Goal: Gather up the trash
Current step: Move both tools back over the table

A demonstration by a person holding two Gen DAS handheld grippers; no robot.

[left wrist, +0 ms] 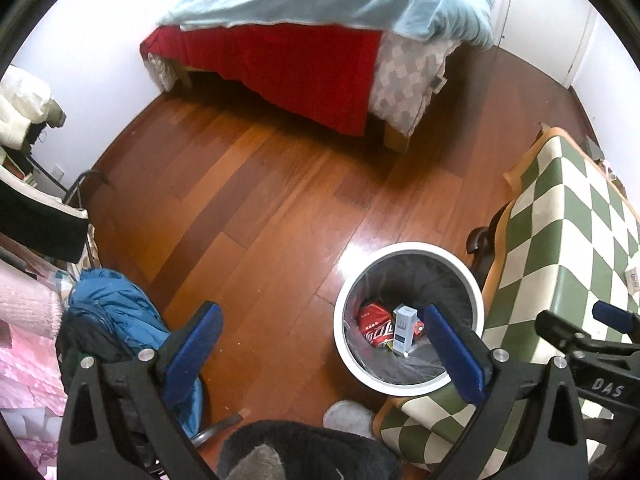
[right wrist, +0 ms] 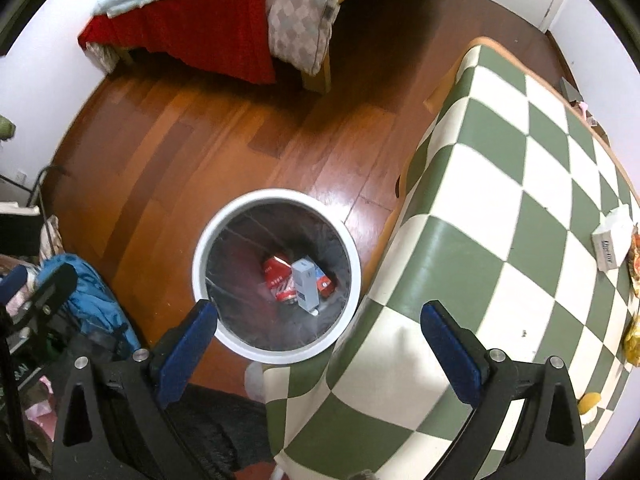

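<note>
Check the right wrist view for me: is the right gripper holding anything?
No. The right gripper is open and bare, its blue pads wide apart above the trash bin.

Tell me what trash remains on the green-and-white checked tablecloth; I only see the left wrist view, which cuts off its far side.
Observer: A white cardboard box with blue print lies near the tablecloth's right side.
Operator: Any wrappers?
Observer: Yes, a crinkled yellow wrapper lies at the picture's right edge.
Operator: Is the right gripper carrying anything?
Observer: No, the right gripper is open and empty.
</note>
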